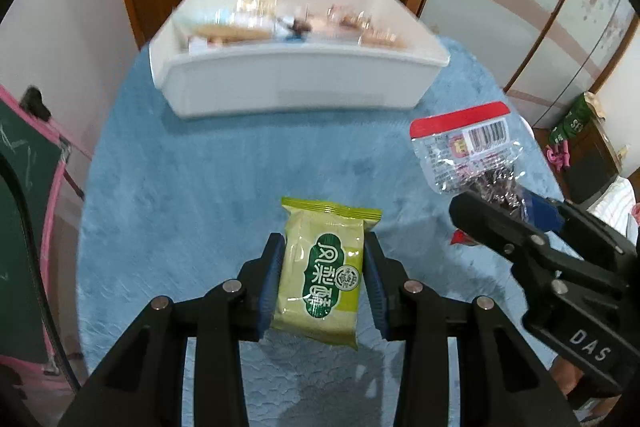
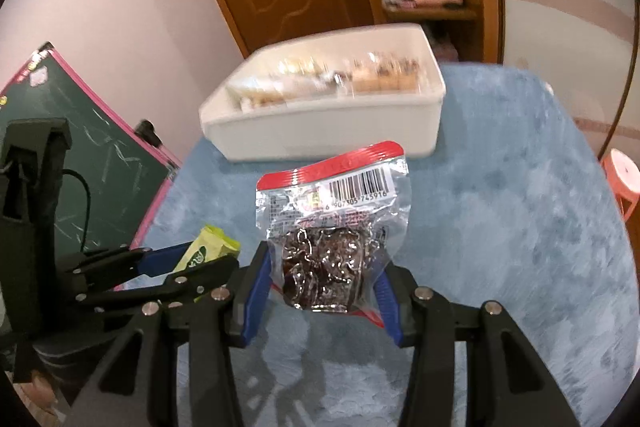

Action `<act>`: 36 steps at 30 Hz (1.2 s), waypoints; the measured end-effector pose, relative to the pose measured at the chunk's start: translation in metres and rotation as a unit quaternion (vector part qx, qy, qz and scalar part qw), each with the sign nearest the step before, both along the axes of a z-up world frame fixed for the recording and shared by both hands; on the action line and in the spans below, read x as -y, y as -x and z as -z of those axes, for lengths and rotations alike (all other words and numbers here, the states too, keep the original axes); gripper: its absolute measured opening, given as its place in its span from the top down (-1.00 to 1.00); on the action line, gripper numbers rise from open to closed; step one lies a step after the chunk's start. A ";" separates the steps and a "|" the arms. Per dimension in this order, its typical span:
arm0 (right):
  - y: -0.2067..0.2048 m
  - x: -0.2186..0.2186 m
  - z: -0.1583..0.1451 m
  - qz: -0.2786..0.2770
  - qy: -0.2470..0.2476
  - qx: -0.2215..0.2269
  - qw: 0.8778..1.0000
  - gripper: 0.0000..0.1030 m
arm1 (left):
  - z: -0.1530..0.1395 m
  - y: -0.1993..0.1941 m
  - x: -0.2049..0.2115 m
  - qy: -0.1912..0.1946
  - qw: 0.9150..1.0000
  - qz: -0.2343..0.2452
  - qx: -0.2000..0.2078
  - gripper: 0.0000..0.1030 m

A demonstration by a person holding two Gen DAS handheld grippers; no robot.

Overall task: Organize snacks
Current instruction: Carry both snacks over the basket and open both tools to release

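Left gripper (image 1: 324,267) clamps green packet (image 1: 320,275) at its sides; right gripper (image 2: 324,267) pinches slippery clear pouch (image 2: 332,223) low; both light, crushable; bin (image 1: 296,83) at 12 o'clock.

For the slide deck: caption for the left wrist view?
Left tongs grip a green packet above the blue cloth, white bin ahead.

Left hand-held gripper (image 1: 324,263): tilted steeply down, blue pads (image 1: 270,279) clamped on the sides of a green packet (image 1: 320,267). Right hand-held gripper (image 2: 324,275): angled down, alongside the left, pads (image 2: 256,291) pinched on the lower part of a clear packet (image 2: 332,223).
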State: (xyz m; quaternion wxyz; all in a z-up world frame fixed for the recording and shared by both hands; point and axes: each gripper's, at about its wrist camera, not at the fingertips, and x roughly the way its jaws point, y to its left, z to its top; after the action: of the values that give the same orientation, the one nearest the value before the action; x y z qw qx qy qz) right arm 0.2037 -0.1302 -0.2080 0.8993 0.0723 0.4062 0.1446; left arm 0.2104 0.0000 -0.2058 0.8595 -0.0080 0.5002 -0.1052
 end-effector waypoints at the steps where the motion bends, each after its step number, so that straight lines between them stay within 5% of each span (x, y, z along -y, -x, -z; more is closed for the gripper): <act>1: -0.001 0.001 -0.010 -0.002 0.000 0.010 1.000 0.06 | -0.009 -0.001 0.000 -0.005 1.000 0.002 0.007 0.28; 7: -0.022 0.009 -0.070 -0.021 -0.017 0.050 0.998 0.06 | -0.067 -0.019 -0.002 -0.034 0.998 0.015 0.056 0.28; 13: -0.060 0.015 -0.115 -0.030 -0.014 0.061 0.998 0.06 | -0.105 -0.063 0.006 -0.114 0.988 0.019 0.102 0.27; 19: -0.113 0.011 -0.139 -0.016 0.012 0.085 0.996 0.06 | -0.123 -0.131 0.004 -0.115 0.986 0.005 0.120 0.27; 26: -0.190 0.006 -0.128 0.003 0.017 0.066 0.998 0.05 | -0.107 -0.215 -0.003 -0.070 0.991 -0.035 0.106 0.27; 36: -0.259 0.001 -0.077 0.028 0.040 0.030 0.998 0.04 | -0.039 -0.282 0.003 -0.070 0.994 -0.056 0.064 0.27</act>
State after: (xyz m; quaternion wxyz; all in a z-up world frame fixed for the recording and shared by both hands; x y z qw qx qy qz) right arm 0.4627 -0.1314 -0.1309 0.9170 0.0430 0.3823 0.1055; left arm 0.4927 -0.0027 -0.1673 0.8927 0.0304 0.4491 -0.0217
